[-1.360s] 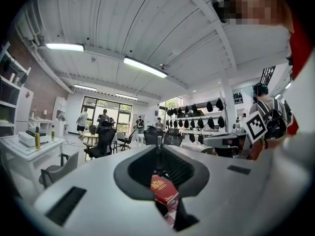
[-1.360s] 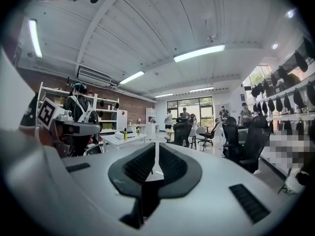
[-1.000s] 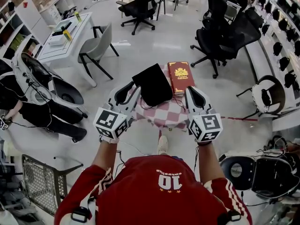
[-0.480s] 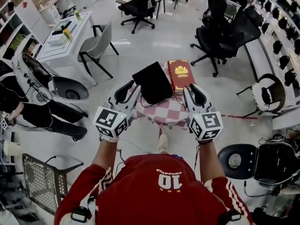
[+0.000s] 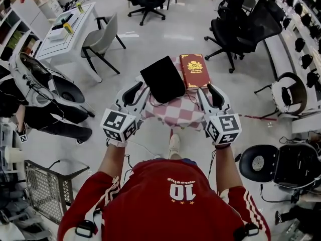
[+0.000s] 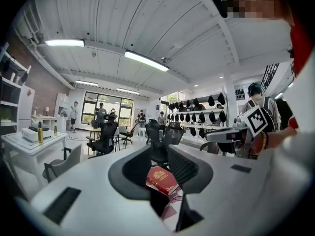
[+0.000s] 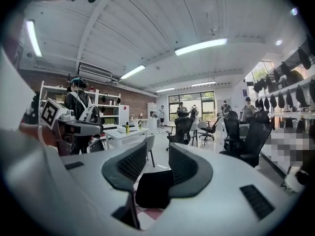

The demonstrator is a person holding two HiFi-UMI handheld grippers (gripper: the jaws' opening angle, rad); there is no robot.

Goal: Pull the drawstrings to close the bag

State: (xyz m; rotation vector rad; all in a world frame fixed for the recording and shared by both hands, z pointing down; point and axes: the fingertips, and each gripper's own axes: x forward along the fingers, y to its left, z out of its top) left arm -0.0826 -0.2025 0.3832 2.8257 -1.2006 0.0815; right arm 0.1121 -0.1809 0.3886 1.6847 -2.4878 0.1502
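A flat black drawstring bag [image 5: 161, 78] lies on a small table with a red-and-white checked cloth [image 5: 173, 113]. Its thin dark cords [image 5: 189, 99] trail loose over the cloth. A red book [image 5: 195, 70] lies to the right of the bag. My left gripper [image 5: 138, 91] hovers at the bag's near left corner, open and empty; its own view shows the red book [image 6: 161, 179] beyond the jaws. At the table's near right, my right gripper [image 5: 212, 92] has its jaws opening with nothing between them. The black bag [image 7: 152, 188] lies beyond them.
Black office chairs [image 5: 235, 34] stand behind the table and a grey chair [image 5: 100, 41] beside a white desk [image 5: 62, 34] at the left. A person [image 5: 30, 109] works at the far left. A wire basket [image 5: 47, 192] stands near left, round stools [image 5: 258, 162] near right.
The right gripper's jaws have spread apart. Both grippers have shifted slightly up toward the bag; the left jaws stay as they were.
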